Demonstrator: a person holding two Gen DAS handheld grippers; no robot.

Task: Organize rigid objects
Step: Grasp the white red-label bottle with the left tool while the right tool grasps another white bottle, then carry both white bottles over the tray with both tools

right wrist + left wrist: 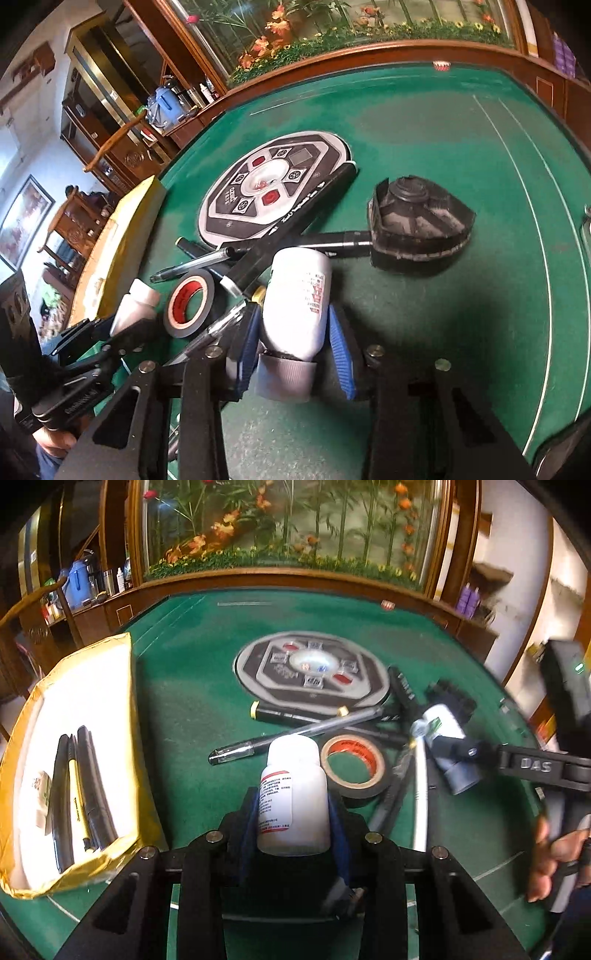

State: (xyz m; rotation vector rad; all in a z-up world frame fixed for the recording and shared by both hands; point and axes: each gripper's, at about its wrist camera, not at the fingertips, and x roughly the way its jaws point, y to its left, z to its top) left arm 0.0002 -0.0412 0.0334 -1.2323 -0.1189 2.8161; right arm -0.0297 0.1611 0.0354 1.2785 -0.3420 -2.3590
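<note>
My left gripper (293,812) is shut on a white plastic bottle with a label (293,794), held upright-forward just above the green table. My right gripper (291,332) has its blue pads on either side of a white bottle with a grey cap (295,295), which lies on the table with the cap toward me; it also shows in the left wrist view (445,738). A yellow-edged box (66,775) at the left holds pens and markers. A roll of black tape (354,766), a silver pen (277,738) and black markers (291,714) lie in a pile between the grippers.
A round grey control panel (314,672) sits in the middle of the table (443,129). A black fan-shaped brush head (421,225) lies to the right of the pile. A wooden rail (295,578) and a glass screen with plants run along the far edge.
</note>
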